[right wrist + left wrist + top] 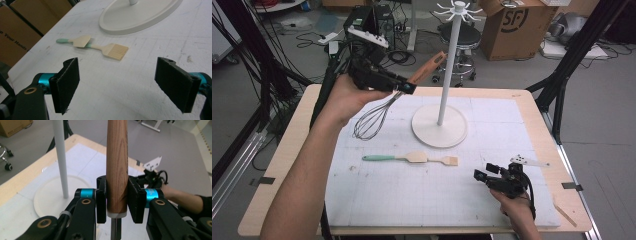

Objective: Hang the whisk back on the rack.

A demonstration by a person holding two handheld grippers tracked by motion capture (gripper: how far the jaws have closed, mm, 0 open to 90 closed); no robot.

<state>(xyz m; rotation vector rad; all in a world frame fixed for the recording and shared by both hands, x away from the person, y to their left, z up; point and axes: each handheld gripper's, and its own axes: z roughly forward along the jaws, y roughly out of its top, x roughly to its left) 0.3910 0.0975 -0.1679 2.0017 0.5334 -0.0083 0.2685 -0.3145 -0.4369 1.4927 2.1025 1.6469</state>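
Whisk [379, 116]: smooth grained wooden handle, thin shiny metal wires.

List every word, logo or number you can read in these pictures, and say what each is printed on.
"SF": logo on the cardboard box behind the table, high view.
"e Your Hands" and a cut-off letter: side of the cardboard box at left, right gripper view; the start is cut off.
Black dots on the white plate of the right tool: a marker pattern, no text.

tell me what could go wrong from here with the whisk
1. The left gripper clamps the whisk low on its smooth tapered handle, so it might slip or swing.
2. The handle sits close to the stand; a knock could tip it.
3. The hooks sit high, so the handle's tip may miss them.
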